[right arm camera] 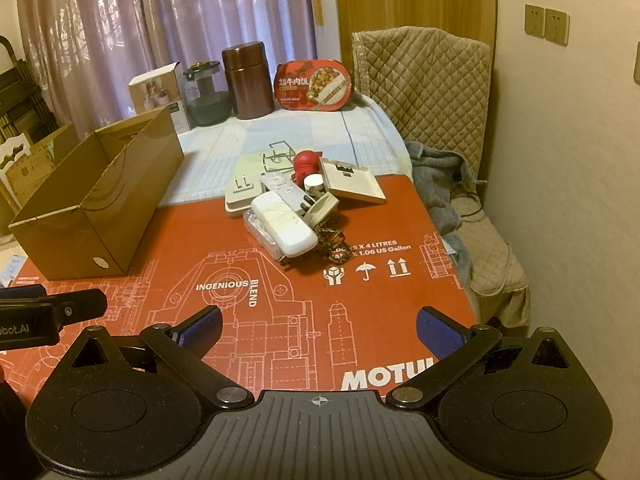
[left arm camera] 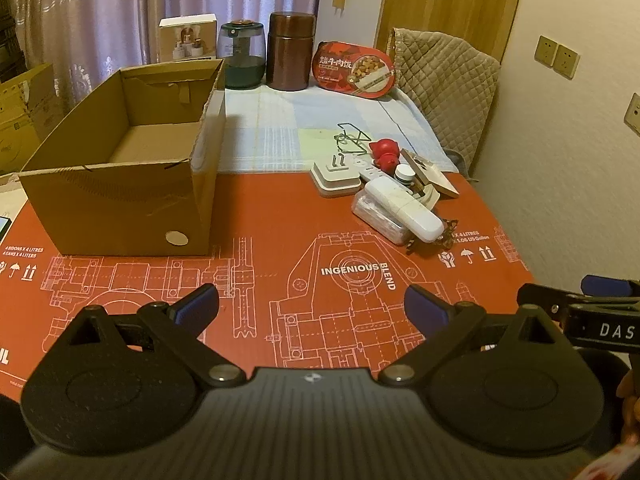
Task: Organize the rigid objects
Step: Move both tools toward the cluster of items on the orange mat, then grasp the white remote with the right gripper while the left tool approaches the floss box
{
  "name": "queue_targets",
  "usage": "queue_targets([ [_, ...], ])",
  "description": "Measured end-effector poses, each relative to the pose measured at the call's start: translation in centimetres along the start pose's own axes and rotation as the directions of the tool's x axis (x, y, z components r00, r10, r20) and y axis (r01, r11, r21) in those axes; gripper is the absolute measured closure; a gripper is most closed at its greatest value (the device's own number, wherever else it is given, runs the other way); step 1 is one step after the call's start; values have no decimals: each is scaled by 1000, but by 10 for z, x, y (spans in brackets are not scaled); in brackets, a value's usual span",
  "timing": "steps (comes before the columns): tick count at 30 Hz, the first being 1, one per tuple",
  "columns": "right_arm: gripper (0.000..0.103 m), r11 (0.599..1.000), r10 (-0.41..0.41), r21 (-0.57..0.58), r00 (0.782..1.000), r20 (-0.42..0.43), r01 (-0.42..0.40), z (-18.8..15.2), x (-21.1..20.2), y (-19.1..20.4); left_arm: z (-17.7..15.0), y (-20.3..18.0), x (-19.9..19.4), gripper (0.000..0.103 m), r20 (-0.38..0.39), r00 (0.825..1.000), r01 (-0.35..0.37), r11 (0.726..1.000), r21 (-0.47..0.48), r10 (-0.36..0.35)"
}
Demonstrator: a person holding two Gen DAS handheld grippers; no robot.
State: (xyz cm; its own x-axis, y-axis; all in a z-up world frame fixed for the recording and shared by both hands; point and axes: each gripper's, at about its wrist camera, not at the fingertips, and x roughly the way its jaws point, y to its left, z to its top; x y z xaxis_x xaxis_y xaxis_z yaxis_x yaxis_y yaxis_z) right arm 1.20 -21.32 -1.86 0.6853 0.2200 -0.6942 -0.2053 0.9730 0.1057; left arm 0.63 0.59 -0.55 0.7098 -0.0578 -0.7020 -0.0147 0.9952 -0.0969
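An empty open cardboard box (left arm camera: 120, 196) (right arm camera: 96, 204) stands on the left of the red printed mat (left arm camera: 280, 280) (right arm camera: 240, 280). A heap of small objects lies to its right: a white oblong case (left arm camera: 404, 208) (right arm camera: 284, 224) on a clear plastic pack, a white remote (right arm camera: 280, 188), a white plug adapter (left arm camera: 336, 174) (right arm camera: 240, 196), a red figurine (left arm camera: 384, 152) (right arm camera: 305, 162), a small white bottle (left arm camera: 405, 174) (right arm camera: 313, 184), a beige flat box (left arm camera: 430, 172) (right arm camera: 352, 182) and a green wire stand (left arm camera: 350, 136) (right arm camera: 278, 154). My left gripper (left arm camera: 312, 304) and right gripper (right arm camera: 318, 326) both hover open over the mat's near part, holding nothing.
At the table's far end stand a brown canister (left arm camera: 290, 52) (right arm camera: 248, 80), a dark glass jar (left arm camera: 242, 56), a white carton (left arm camera: 188, 38) and a red meal pack (left arm camera: 356, 70) (right arm camera: 314, 84). A quilted chair (right arm camera: 432, 92) with a grey cloth sits right, by the wall.
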Motion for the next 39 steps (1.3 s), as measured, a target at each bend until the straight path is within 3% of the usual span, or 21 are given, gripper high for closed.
queue_targets([
  [20, 2, 1000, 23, -4, 1000, 12, -23, 23, 3, -5, 15, 4, 21, 6, -33, 998, 48, 998, 28, -47],
  [29, 2, 989, 67, -130, 998, 7, -66, 49, 28, -6, 27, 7, 47, 6, -34, 994, 111, 986, 125, -107],
  [39, 3, 961, 125, -245, 992, -34, -129, 66, 88, 2, 37, 5, 96, 6, -51, 988, 154, 960, 232, -146],
])
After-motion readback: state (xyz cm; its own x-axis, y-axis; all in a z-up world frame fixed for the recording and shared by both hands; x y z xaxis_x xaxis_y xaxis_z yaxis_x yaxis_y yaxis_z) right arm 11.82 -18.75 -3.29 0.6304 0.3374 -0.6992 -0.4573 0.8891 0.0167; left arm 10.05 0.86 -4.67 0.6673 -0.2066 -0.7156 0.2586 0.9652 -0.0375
